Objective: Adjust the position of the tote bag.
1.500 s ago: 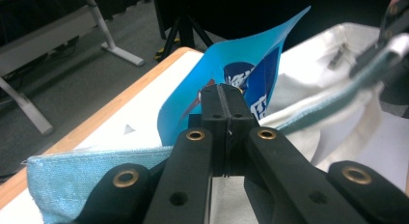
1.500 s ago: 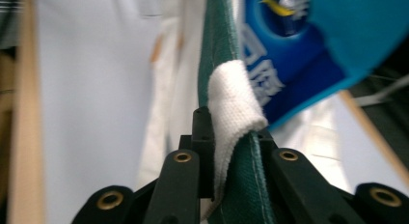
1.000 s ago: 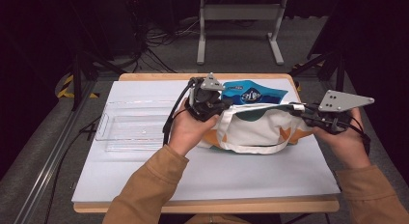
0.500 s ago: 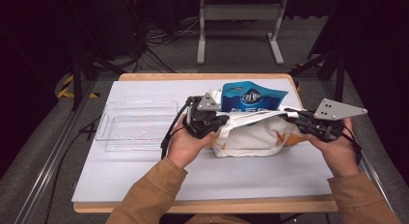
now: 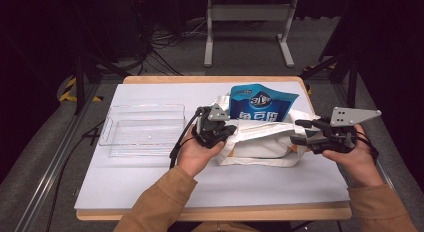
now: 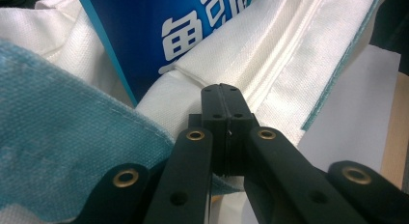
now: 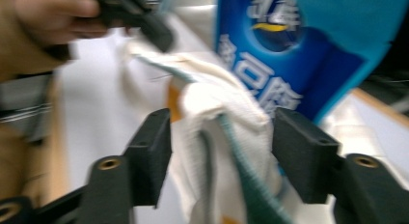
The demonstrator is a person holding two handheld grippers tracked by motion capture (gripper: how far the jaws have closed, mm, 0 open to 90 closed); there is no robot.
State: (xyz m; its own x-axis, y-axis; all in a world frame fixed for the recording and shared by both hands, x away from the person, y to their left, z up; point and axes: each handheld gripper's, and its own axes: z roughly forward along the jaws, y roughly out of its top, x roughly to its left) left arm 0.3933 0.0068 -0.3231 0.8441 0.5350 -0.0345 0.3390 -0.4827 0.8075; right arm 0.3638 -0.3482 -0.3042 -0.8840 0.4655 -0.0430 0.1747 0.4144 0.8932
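Note:
A white cloth bag [image 5: 260, 142] with teal edging lies on the table, and a blue snack pouch [image 5: 262, 104] stands up out of its mouth. My left gripper [image 5: 227, 132] is at the bag's left rim. Its jaws meet [image 6: 224, 91], with the teal-lined fabric [image 6: 58, 137] caught low between them beside the pouch [image 6: 144, 26]. My right gripper [image 5: 297, 132] is at the bag's right end. Its jaws have just been opening and stand apart [image 7: 219, 132]. A bunched fold of the bag [image 7: 222, 118] hangs loose between them, in front of the pouch [image 7: 289, 45].
A clear plastic tray [image 5: 142, 129] sits left of the bag on the white table cover [image 5: 150, 182]. The wooden table edge runs along the front. A metal stand and cables are on the floor behind the table.
The bag has come down onto the table and the pouch now stands upright in it. My left hand sank with the rim. The right jaws have spread off the bag's fold.

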